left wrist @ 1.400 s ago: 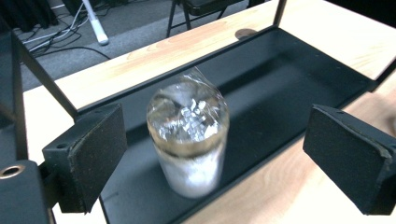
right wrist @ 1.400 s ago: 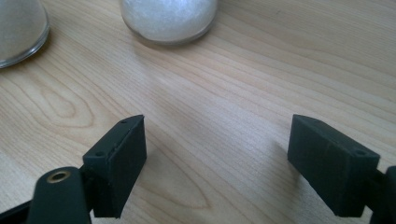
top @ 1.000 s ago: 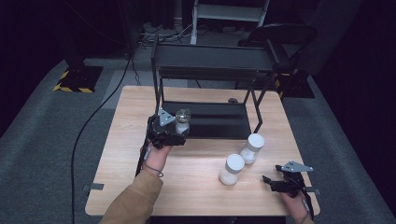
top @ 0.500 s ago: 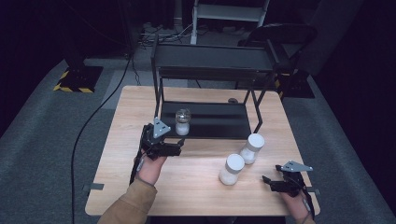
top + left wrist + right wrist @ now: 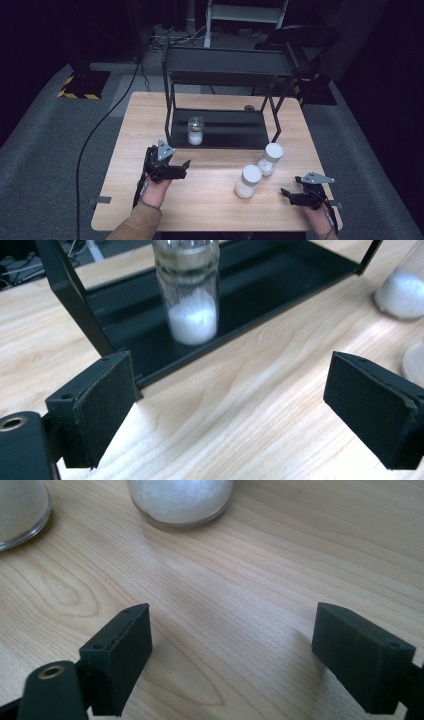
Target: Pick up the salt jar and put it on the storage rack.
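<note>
A clear glass jar (image 5: 195, 131) with white powder in its bottom stands upright on the lower shelf (image 5: 225, 131) of a black metal rack. My left gripper (image 5: 186, 169) is on the table in front of the rack, open and empty, a short way from that jar. The left gripper view looks between the spread pads of the left gripper (image 5: 235, 405) at the jar (image 5: 191, 300). My right gripper (image 5: 290, 186) rests near the front right corner; its jaws have just been opening, with nothing between them. Two white-lidded jars (image 5: 248, 181) (image 5: 270, 159) stand on the table left of it.
The rack's upper shelf (image 5: 230, 62) overhangs the lower one, and thin black legs (image 5: 171, 107) frame the opening. The wooden table (image 5: 210, 205) has bare surface between the two hands. In the right gripper view, two jar bases (image 5: 180, 497) (image 5: 20, 510) sit just ahead of the pads.
My left gripper has drawn back from the jar on the shelf toward the table's front and sunk lower. The jar stays on the shelf. The right hand has kept its place.
</note>
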`<move>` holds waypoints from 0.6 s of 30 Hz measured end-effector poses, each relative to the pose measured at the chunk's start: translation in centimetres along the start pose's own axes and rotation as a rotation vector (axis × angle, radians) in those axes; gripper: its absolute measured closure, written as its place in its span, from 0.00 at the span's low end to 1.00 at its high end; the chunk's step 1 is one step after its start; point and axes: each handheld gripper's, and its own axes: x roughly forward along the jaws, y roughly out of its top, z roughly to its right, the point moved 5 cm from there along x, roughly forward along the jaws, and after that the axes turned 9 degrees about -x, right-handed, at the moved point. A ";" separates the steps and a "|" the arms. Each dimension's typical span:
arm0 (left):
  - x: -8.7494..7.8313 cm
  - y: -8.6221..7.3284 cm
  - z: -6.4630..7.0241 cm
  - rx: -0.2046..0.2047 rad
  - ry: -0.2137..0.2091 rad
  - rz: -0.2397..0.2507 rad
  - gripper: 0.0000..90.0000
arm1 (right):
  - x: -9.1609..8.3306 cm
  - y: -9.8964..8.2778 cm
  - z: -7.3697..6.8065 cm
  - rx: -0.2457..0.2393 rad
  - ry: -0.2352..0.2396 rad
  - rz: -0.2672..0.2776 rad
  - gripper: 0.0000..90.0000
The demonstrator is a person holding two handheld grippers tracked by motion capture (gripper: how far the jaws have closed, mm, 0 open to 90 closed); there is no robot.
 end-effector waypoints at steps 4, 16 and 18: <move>0.1 -0.9 -0.1 -0.006 0.004 -0.010 0.07 | 0.0 0.0 0.0 0.001 0.000 0.000 0.17; 0.5 -3.2 -0.1 -0.021 0.012 -0.052 0.07 | 0.0 0.0 0.0 0.001 0.000 0.000 0.17; 0.6 -3.5 -0.1 -0.014 0.018 -0.060 0.07 | 0.0 0.0 0.0 0.001 0.000 0.000 0.17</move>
